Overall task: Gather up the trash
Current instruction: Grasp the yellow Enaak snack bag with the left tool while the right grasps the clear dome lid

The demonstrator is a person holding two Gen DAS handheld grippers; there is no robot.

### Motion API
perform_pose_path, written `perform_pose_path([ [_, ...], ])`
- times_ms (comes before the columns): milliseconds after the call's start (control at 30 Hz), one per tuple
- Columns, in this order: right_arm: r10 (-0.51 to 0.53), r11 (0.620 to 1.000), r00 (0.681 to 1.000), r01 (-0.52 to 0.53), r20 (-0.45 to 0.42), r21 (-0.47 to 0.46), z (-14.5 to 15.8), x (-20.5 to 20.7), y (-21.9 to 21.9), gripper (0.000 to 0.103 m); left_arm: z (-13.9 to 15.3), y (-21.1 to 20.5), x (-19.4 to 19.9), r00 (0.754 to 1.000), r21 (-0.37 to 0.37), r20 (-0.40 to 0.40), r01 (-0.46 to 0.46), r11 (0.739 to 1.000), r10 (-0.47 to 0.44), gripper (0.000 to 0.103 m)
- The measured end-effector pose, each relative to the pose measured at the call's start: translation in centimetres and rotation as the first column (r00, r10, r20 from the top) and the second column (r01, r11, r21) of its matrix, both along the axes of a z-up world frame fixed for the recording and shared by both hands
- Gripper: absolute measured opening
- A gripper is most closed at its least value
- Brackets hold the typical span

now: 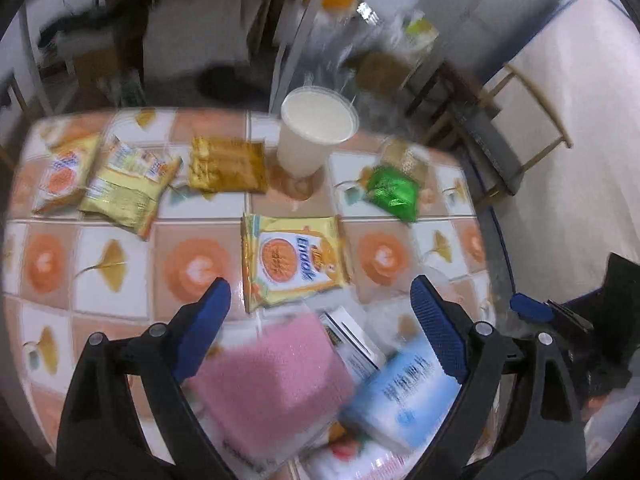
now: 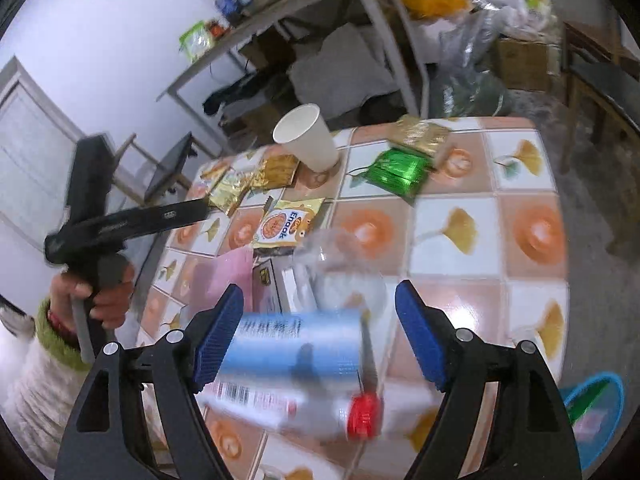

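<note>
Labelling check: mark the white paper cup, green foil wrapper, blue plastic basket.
white paper cup [image 1: 302,148], left wrist view, side wall
green foil wrapper [image 2: 396,174], right wrist view, centre
blue plastic basket [image 2: 614,384], right wrist view, rim

Left hand-held gripper, right hand-held gripper: jaws wide (nothing clamped), angled down.

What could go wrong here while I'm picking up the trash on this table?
1. The paper cup stands upright by the wrappers; a sweep for the gold wrapper could tip it.
2. The near pile overlaps: pink pack, box and blue pack. A grab may drag the neighbours.
3. The left gripper and right gripper are both open over that pile and could collide.
</note>
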State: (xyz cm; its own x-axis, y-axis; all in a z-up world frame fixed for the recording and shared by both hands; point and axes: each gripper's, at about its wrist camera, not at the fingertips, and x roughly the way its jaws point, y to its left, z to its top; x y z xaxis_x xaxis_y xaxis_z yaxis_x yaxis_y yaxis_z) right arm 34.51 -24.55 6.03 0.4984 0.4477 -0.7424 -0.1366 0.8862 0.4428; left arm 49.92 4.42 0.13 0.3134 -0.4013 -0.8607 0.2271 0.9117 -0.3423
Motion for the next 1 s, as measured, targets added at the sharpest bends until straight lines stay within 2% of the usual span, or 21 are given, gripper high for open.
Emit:
perform_pose_path([
  [133, 0.037, 0.998, 0.997, -0.039, -0.061, -0.043, -2.0, 4.0, 2.0, 0.076, -3.8, -0.3, 3.8, 0.996, 0.046, -0.087, -0.009, 0.999, 0.013, 0.084],
  [200, 0.046, 0.997, 0.995, -0.05, -0.084, -0.05, -2.9, 5.0, 2.4, 0.076, -5.4, -0.4, 4.6, 0.993, 0.073, -0.114, -0.011, 0.997, 0.019, 0.07],
  [367, 0.063, 0.995, 0.992, -0.072, -0.108, -0.075, -4.1, 6.5, 2.9, 0.076, -7.7, -0.7, 5.6, 0.986, 0.127, -0.165, 0.016, 0.992, 0.005, 0.049],
  [433, 0.079, 0.993, 0.99, -0.089, -0.117, -0.083, -4.6, 7.0, 3.4, 0.076, -7.7, -0.9, 5.5, 0.988, 0.149, -0.153, 0.029, 0.988, -0.006, 0.044],
  [500, 0.093, 0.99, 0.988, -0.105, -0.123, -0.095, -4.9, 7.2, 3.8, 0.076, -7.7, -1.0, 5.3, 0.988, 0.169, -0.152, 0.03, 0.985, -0.004, 0.031],
  [533, 0.098, 0.989, 0.987, -0.111, -0.125, -0.102, -5.1, 7.2, 4.1, 0.076, -7.8, -1.0, 5.1, 0.988, 0.18, -0.156, 0.033, 0.983, -0.005, 0.029],
  [600, 0.104, 0.987, 0.986, -0.119, -0.128, -0.112, -5.4, 7.5, 4.6, 0.076, -7.8, -1.3, 5.0, 0.988, 0.191, -0.155, 0.038, 0.981, -0.008, 0.018],
  [800, 0.114, 0.976, 0.986, -0.135, -0.126, -0.172, -6.1, 7.7, 5.8, 0.075, -7.6, -1.6, 4.7, 0.992, 0.158, -0.126, 0.027, 0.987, -0.007, 0.006],
  [833, 0.11, 0.975, 0.987, -0.131, -0.121, -0.181, -6.2, 7.6, 5.8, 0.073, -7.1, -1.4, 4.6, 0.994, 0.138, -0.107, 0.027, 0.99, -0.012, 0.006],
  [867, 0.107, 0.975, 0.987, -0.128, -0.12, -0.184, -6.2, 7.6, 5.8, 0.066, -6.8, -1.4, 4.4, 0.996, 0.132, -0.092, 0.025, 0.991, -0.013, 0.005],
  [1000, 0.076, 0.98, 0.991, -0.095, -0.107, -0.175, -6.1, 7.4, 5.2, 0.066, -5.3, -1.2, 3.9, 0.998, 0.104, -0.057, 0.002, 0.995, 0.003, 0.005],
])
